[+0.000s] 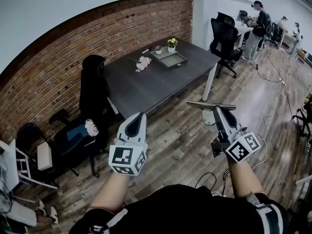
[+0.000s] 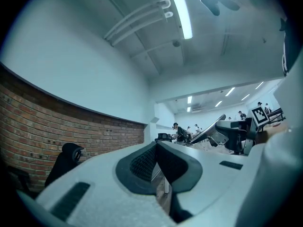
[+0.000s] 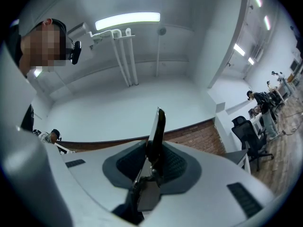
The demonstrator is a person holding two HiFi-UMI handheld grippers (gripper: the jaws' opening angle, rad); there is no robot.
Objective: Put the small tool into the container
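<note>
A thin flat tool (image 1: 210, 104) with a dark blade is clamped in my right gripper (image 1: 218, 109), lying crosswise over the wooden floor. Seen edge-on in the right gripper view, the tool (image 3: 156, 131) stands up from between the pads, and the right gripper (image 3: 155, 157) is shut on it. My left gripper (image 1: 140, 116) hovers to the left at about the same height. Its jaws meet with nothing between them (image 2: 156, 157). A shallow dark tray (image 1: 179, 61) lies at the far end of the grey table (image 1: 146, 87), well ahead of both grippers.
Pink flowers (image 1: 143, 63) and a small potted plant (image 1: 171, 44) sit by the tray. Black office chairs stand left of the table (image 1: 92, 89) and at its far right (image 1: 225, 33). People work at desks at the back right (image 1: 258, 18). Cables trail across the floor (image 1: 273, 77).
</note>
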